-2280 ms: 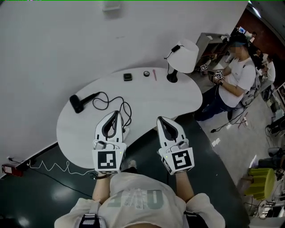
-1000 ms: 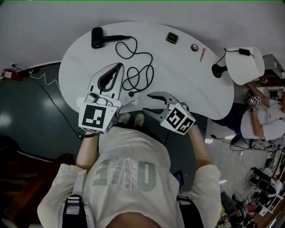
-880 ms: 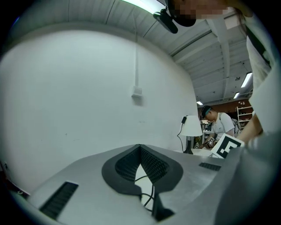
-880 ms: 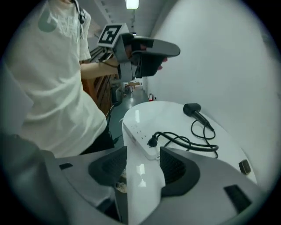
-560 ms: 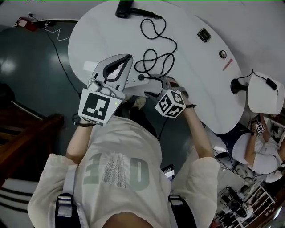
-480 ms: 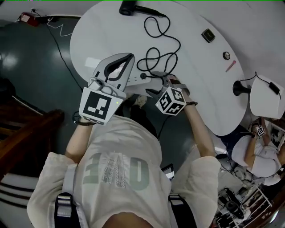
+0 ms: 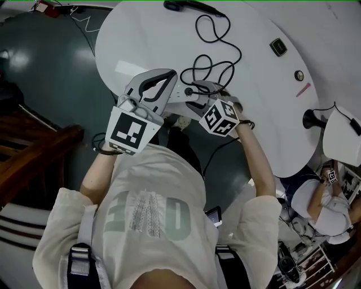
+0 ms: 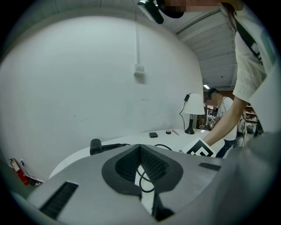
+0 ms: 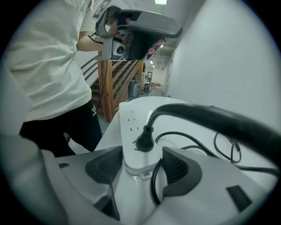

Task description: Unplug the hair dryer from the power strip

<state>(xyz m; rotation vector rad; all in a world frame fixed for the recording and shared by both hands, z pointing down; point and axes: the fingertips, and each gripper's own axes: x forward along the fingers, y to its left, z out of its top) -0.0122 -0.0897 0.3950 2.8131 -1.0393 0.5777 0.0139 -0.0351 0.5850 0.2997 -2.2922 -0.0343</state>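
The white power strip [image 9: 135, 127] lies at the near edge of the white table [image 7: 141, 39], with the black plug [image 9: 145, 140] seated in it. The plug's cable [image 7: 217, 53] loops back across the table to the black hair dryer [image 7: 183, 5], which also shows in the left gripper view [image 8: 95, 146]. My right gripper [image 9: 142, 168] straddles the strip's near end. Its jaws are wide and closing, with a loop of cable beside one pad [image 9: 181, 169]. My left gripper [image 7: 171, 74] is shut and empty, hovering just left of the strip.
A lamp [image 7: 340, 134] stands at the table's far right end. A small black box [image 7: 277, 46], a round knob [image 7: 299, 75] and a pink pen [image 7: 303, 89] lie beyond the cable. Wooden stair railing [image 7: 34, 152] is at the left. Another person [image 7: 327, 203] sits at the right.
Both grippers came down to the table's near edge. The right one rolled and spread its jaws around the strip's end. The left one stayed shut.
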